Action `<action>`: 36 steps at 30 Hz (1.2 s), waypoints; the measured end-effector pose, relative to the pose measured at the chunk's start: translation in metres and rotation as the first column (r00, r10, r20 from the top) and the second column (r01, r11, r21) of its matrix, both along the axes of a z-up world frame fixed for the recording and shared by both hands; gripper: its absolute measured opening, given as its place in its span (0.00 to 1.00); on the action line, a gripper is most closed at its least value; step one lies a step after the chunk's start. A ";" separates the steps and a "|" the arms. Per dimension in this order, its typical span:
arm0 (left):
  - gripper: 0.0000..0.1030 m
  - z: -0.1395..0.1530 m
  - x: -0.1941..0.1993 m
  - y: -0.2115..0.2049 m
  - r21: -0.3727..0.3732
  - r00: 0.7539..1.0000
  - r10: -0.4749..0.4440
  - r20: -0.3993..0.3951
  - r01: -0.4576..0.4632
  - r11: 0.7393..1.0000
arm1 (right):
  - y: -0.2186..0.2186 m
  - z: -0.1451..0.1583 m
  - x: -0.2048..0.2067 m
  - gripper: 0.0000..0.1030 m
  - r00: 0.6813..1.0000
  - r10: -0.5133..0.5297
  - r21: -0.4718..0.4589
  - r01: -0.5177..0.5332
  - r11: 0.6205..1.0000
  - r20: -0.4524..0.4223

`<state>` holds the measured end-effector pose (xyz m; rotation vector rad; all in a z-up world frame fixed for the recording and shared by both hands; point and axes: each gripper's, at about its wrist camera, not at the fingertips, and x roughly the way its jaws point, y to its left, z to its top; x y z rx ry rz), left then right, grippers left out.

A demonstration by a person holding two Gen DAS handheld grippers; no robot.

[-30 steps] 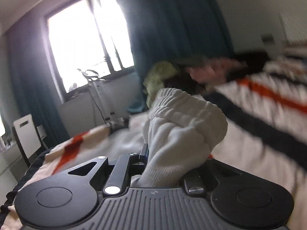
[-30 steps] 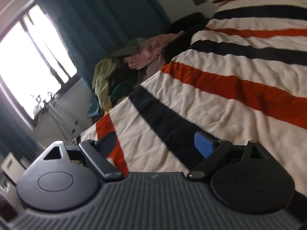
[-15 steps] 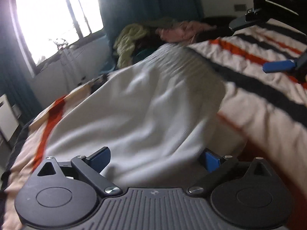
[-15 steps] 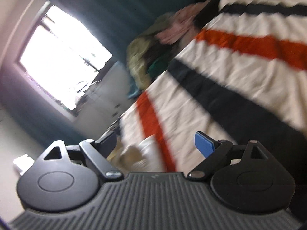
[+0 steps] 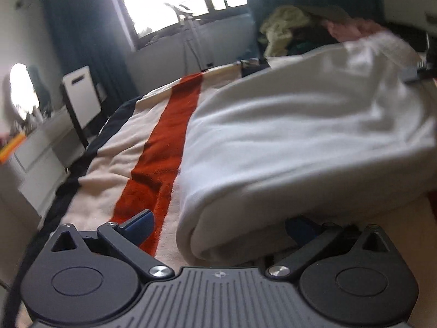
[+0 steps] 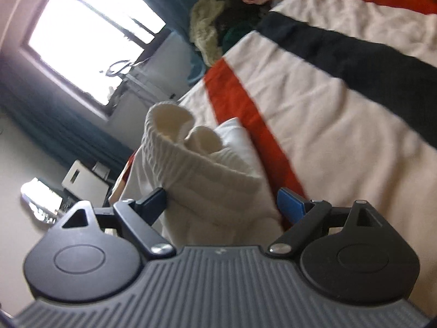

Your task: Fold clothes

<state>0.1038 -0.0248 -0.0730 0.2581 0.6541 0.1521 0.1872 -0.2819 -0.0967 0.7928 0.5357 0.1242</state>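
Observation:
A white knit garment (image 5: 300,136) lies folded over on the striped bed cover (image 5: 161,147). My left gripper (image 5: 218,227) sits low at its near folded edge with the jaws opening wide. The fold lies loose between the fingers and covers the right fingertip. In the right wrist view the garment's ribbed end (image 6: 207,180) stands up between the fingers of my right gripper (image 6: 221,207). Its jaws are closing slightly and the pads do not squeeze the cloth. That right gripper (image 5: 418,73) shows as a dark shape at the garment's far end in the left wrist view.
A pile of unfolded clothes (image 5: 284,27) lies at the far end of the bed, below the dark curtains. The bed's edge (image 5: 82,164) drops off to the left, toward a white cabinet (image 5: 79,93) and low drawers. A bright window (image 6: 90,35) is behind.
My left gripper has let go of the white garment, which dropped flat onto the bed, and swung left. My right gripper came down to the ribbed end, now between its fingers.

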 end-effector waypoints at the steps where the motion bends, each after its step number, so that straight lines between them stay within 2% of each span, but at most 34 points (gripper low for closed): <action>1: 1.00 0.001 -0.003 0.006 -0.009 1.000 0.000 0.021 0.000 1.000 | 0.006 0.001 0.003 0.84 1.000 0.009 -0.023 -0.008 1.000 0.028; 4: 1.00 0.002 0.004 0.017 -0.096 0.999 0.020 0.039 -0.016 0.995 | 0.020 0.008 0.005 0.82 0.995 0.013 -0.107 -0.002 0.994 0.103; 7: 1.00 0.002 0.007 0.035 -0.227 0.998 0.053 0.038 -0.043 0.973 | 0.025 0.009 0.006 0.81 0.989 0.009 -0.136 0.011 0.991 0.148; 9: 1.00 0.001 0.010 0.042 -0.266 0.997 0.069 0.030 -0.059 0.962 | 0.029 0.002 0.015 0.69 0.998 0.017 -0.193 -0.005 0.981 0.064; 10: 1.00 0.001 0.011 0.044 -0.273 0.997 0.073 0.028 -0.063 0.960 | 0.030 -0.004 0.019 0.66 1.000 0.023 -0.201 -0.018 0.979 0.020; 14: 1.00 0.000 0.006 0.039 -0.262 0.997 0.074 0.035 -0.063 0.963 | 0.029 -0.002 0.015 0.50 1.000 0.010 -0.208 -0.006 0.978 0.020; 17: 1.00 0.002 -0.001 0.037 -0.272 0.996 0.076 0.042 -0.062 0.960 | 0.034 0.020 0.004 0.42 0.993 0.005 -0.242 0.025 0.970 0.121; 18: 1.00 0.003 -0.002 0.038 -0.279 0.996 0.077 0.044 -0.062 0.958 | 0.037 0.030 -0.002 0.40 0.985 0.011 -0.265 0.036 0.964 0.174; 24: 1.00 0.002 -0.004 0.042 -0.282 0.994 0.084 0.065 -0.062 0.957 | 0.030 0.060 -0.027 0.40 0.950 -0.048 -0.322 0.151 0.935 0.309; 25: 1.00 0.002 -0.005 0.042 -0.285 0.994 0.084 0.065 -0.062 0.956 | 0.025 0.056 -0.025 0.41 0.957 -0.076 -0.333 0.171 0.927 0.279; 27: 1.00 0.001 -0.005 0.042 -0.286 0.995 0.083 0.063 -0.061 0.956 | 0.009 0.035 -0.014 0.44 0.979 -0.128 -0.311 0.172 0.935 0.157; 30: 1.00 0.001 -0.005 0.044 -0.292 0.994 0.093 0.057 -0.072 0.954 | -0.018 -0.007 -0.004 0.54 0.991 -0.136 -0.130 0.132 0.983 -0.017; 32: 1.00 0.001 -0.005 0.049 -0.324 0.994 0.103 0.048 -0.082 0.942 | -0.031 -0.017 -0.004 0.62 0.990 -0.129 0.001 0.129 0.992 -0.055; 33: 1.00 0.002 -0.006 0.052 -0.343 0.993 0.108 0.045 -0.087 0.935 | -0.037 -0.021 -0.004 0.70 0.990 -0.124 0.067 0.129 0.989 -0.070; 34: 1.00 0.003 -0.007 0.055 -0.363 0.993 0.114 0.043 -0.091 0.928 | -0.040 -0.022 -0.005 0.75 0.990 -0.115 0.106 0.123 0.987 -0.081; 35: 1.00 0.003 -0.007 0.058 -0.382 0.992 0.120 0.041 -0.095 0.919 | -0.043 -0.022 -0.005 0.85 0.990 -0.104 0.141 0.116 0.983 -0.092; 36: 1.00 0.004 -0.008 0.060 -0.399 0.992 0.124 0.038 -0.099 0.912 | -0.044 -0.021 -0.007 0.87 0.991 -0.091 0.159 0.106 0.982 -0.094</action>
